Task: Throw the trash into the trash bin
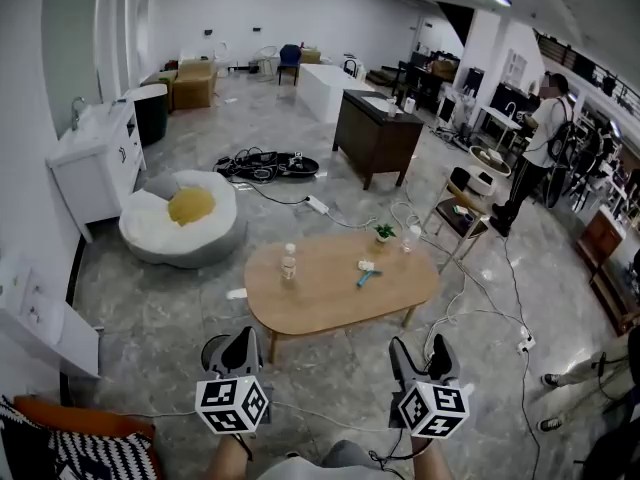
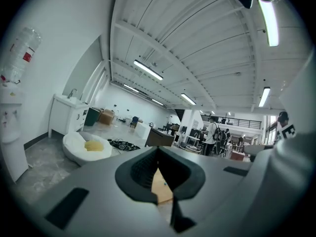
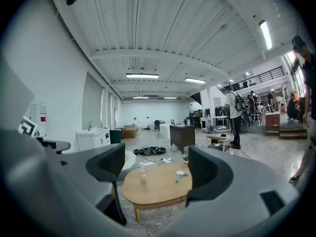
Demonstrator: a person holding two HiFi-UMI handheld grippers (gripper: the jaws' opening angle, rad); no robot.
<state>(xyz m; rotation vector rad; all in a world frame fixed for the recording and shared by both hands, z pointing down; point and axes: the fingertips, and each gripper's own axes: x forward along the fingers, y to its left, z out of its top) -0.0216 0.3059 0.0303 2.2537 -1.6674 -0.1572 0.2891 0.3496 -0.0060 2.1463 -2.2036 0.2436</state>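
Left tongs [image 1: 240, 346] closed, right tongs [image 1: 420, 352] apart; bottle [image 1: 289, 264] on table [image 1: 330, 298]

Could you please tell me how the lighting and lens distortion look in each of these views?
Head view: even light, the wall bowed by the wide lens. Left gripper view: black circular vignette, ceiling lamp blown out. Right gripper view: same vignette, wooden table sharp between the right gripper's parted jaws.

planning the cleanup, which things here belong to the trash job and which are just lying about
Job, likely: plastic bottle, white scrap and blue stick on the wooden table; dark bin by the sink cabinet.
Lying about: potted plant, beanbag, cable tangle, dark desk.
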